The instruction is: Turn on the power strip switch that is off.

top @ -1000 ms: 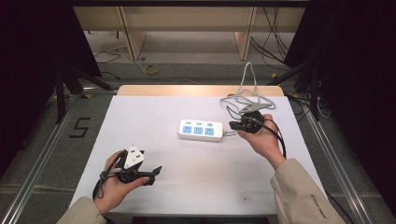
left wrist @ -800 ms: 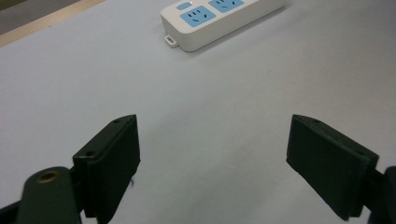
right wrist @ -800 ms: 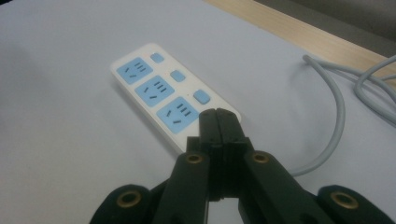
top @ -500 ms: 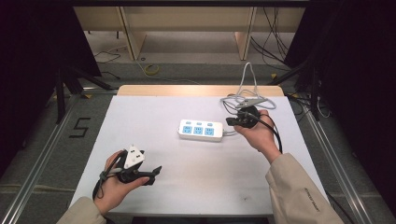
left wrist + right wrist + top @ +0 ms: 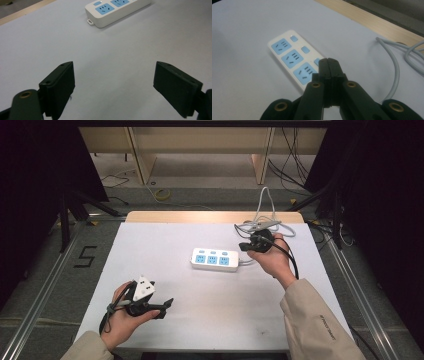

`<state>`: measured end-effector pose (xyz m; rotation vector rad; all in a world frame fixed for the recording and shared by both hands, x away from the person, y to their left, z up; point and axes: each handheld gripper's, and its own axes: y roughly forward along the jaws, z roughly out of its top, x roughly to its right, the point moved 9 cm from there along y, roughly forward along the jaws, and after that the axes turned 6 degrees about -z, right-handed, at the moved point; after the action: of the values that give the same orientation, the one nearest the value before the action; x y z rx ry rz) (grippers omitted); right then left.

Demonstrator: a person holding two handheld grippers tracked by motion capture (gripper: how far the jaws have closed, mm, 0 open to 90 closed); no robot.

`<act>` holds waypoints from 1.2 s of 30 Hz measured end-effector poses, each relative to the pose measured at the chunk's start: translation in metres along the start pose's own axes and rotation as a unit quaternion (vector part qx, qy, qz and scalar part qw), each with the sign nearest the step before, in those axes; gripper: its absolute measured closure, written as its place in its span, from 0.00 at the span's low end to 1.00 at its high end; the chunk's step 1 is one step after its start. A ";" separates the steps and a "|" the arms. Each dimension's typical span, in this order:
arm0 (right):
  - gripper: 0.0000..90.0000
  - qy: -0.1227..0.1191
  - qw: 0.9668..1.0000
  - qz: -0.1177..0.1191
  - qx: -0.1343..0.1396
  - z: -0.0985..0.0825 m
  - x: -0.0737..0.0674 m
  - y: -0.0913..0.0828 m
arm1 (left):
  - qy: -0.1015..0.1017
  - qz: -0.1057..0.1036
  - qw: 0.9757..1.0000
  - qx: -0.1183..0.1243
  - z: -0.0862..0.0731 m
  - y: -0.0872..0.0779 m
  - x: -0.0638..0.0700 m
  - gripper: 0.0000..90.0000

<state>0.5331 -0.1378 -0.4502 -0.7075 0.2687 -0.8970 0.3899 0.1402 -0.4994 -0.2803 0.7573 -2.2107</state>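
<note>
Hovering closed, empty right tool (image 5: 328,62) over power strip (image 5: 293,60); left tool (image 5: 113,82) open, empty.

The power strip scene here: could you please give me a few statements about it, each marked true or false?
1. The right gripper has its jaws shut with nothing between them. True.
2. The left gripper is clamped on the power strip. False: its jaws are wide open over bare table, apart from the strip.
3. The power strip has three blue sockets. True.
4. A plug sits in the middle socket. False: all sockets are free.
5. The grey cable lies loose on the table. True.
</note>
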 end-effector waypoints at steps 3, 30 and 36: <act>1.00 0.000 1.000 0.002 -0.002 0.001 -0.001 0.003 | 0.000 0.000 1.000 -0.001 0.000 0.000 0.000 0.19; 1.00 -0.015 0.999 0.008 -0.035 0.012 -0.007 0.028 | 0.003 -0.002 1.000 -0.003 0.000 0.001 0.001 0.19; 1.00 -0.018 0.999 0.008 -0.041 0.012 -0.007 0.033 | 0.002 -0.002 1.000 0.000 0.001 0.001 0.003 0.19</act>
<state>0.5550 -0.1132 -0.4633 -0.7959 0.2798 -0.8599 0.3893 0.1374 -0.4999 -0.2781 0.7590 -2.2163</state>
